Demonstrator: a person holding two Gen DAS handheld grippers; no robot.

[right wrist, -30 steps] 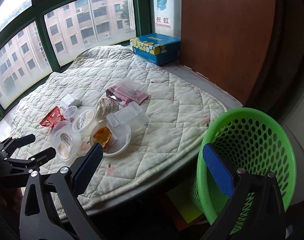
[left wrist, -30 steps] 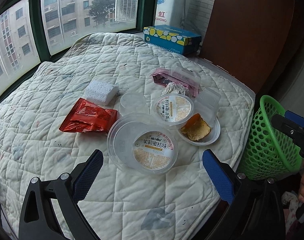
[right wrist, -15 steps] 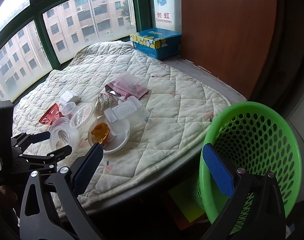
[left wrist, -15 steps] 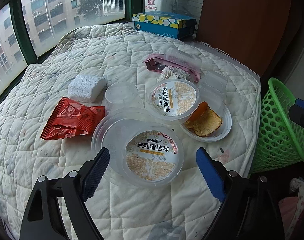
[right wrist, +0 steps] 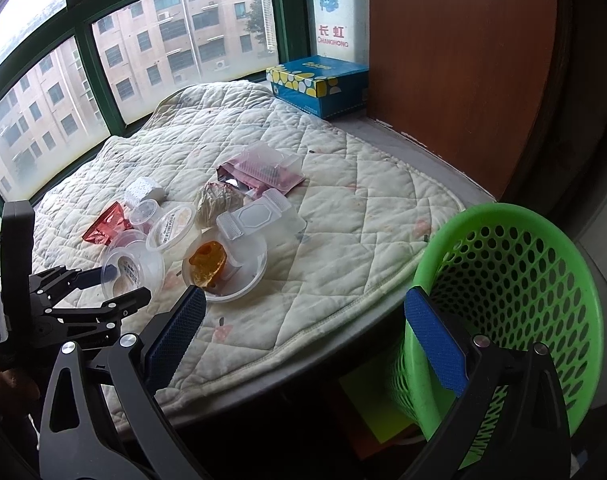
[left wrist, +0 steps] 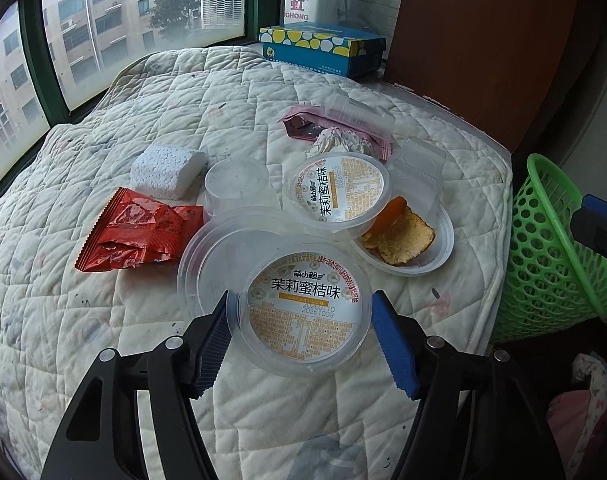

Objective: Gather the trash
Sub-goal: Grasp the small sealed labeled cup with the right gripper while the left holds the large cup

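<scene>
Left gripper [left wrist: 299,320] closing around jelly cup [left wrist: 303,312] on quilted pad [left wrist: 263,92] beside window [left wrist: 143,8].

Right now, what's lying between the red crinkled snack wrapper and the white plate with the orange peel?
In the left wrist view, two clear plastic jelly cups with printed labels, near and far, lie between the red wrapper and the plate.
</scene>
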